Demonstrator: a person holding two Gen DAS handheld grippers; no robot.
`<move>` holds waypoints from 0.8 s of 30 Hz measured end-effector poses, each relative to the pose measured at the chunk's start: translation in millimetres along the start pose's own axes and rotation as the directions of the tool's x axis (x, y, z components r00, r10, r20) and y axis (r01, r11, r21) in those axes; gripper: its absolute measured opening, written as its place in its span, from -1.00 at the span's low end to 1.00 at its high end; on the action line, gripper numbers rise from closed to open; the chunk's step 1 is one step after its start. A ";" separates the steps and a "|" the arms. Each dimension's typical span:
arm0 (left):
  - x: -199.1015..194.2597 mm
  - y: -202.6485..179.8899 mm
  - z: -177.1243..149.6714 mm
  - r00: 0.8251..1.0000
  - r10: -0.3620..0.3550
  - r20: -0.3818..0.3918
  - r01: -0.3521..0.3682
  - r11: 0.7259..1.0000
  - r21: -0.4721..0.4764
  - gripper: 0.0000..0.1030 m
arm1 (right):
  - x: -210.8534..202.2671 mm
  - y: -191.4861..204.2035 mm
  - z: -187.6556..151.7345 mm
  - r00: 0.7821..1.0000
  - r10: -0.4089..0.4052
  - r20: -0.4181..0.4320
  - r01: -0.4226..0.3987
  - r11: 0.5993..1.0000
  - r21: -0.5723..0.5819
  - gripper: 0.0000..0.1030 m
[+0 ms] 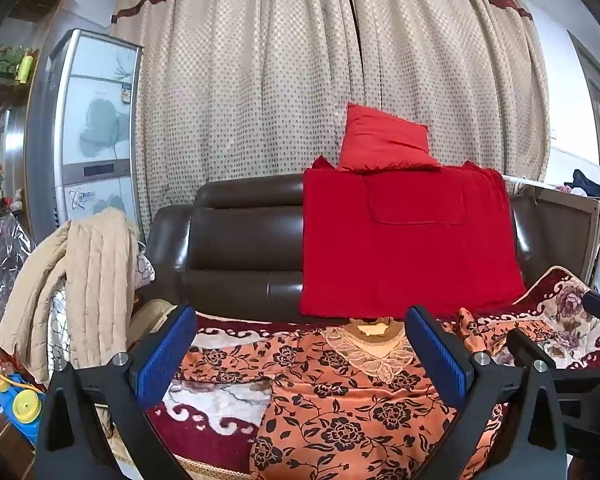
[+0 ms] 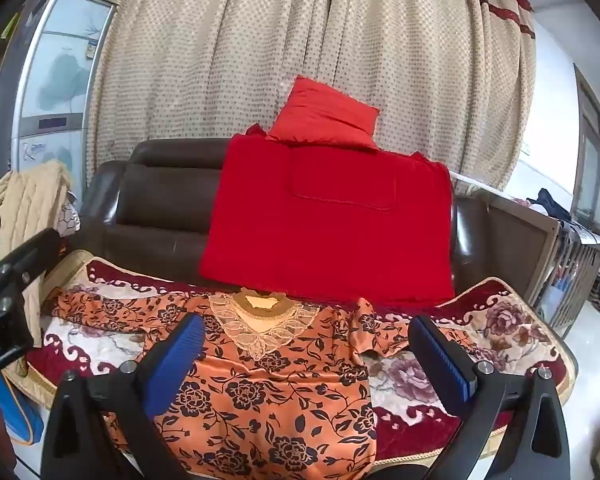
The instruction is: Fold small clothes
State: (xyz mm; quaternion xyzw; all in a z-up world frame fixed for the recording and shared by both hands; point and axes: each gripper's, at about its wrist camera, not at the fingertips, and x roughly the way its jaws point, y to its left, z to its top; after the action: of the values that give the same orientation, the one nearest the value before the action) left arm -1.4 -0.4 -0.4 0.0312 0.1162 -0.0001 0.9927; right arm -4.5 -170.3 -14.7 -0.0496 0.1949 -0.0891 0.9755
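An orange floral blouse [image 2: 268, 384] is lying flat, lace collar pointing away toward the sofa back, on a patterned seat cover [image 2: 500, 320] over a dark leather sofa [image 2: 152, 208]; it is serving as the landmark here. Its sleeves are spreading out to both sides, the right-hand one crumpled. Bare cover is showing on each side of the blouse, more of it to the right, and the cover's gold-trimmed front edge is running just in front of the hem side. Behind the blouse a red blanket [image 2: 328, 220] is hanging down the backrest, its lower edge almost meeting the collar, with a red cushion [image 2: 324, 116] on top. Left of the blouse a beige quilted coat [image 1: 80, 288] is draping over the sofa arm, crowding that side.

The only readable writing is a fragment, "ot.AI", on the left tool's body (seen from the right wrist view).

The left tool [image 1: 300, 350] is standing fully open above the blouse's left half, gripping nothing. The right tool [image 2: 308, 356] is likewise spread wide over the blouse's right half, empty, its pads clear of the fabric.
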 end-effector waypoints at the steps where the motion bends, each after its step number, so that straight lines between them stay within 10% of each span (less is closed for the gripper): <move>1: -1.4 -0.5 -0.4 1.000 0.004 0.001 -0.004 1.000 -0.001 1.00 | 0.1 0.1 0.8 1.000 0.003 -0.008 -0.003 1.000 0.004 1.00; 24: 21.6 -3.9 -4.9 0.998 -0.014 -0.059 0.014 1.000 0.002 1.00 | 11.4 -5.5 -0.5 1.000 0.000 -0.013 0.000 0.999 0.039 1.00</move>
State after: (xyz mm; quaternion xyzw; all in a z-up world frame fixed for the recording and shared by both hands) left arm 18.5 -3.8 -10.4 0.0314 0.1455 -0.0060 0.9888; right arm 4.8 -177.9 -18.7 -0.0299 0.1995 -0.0934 0.9750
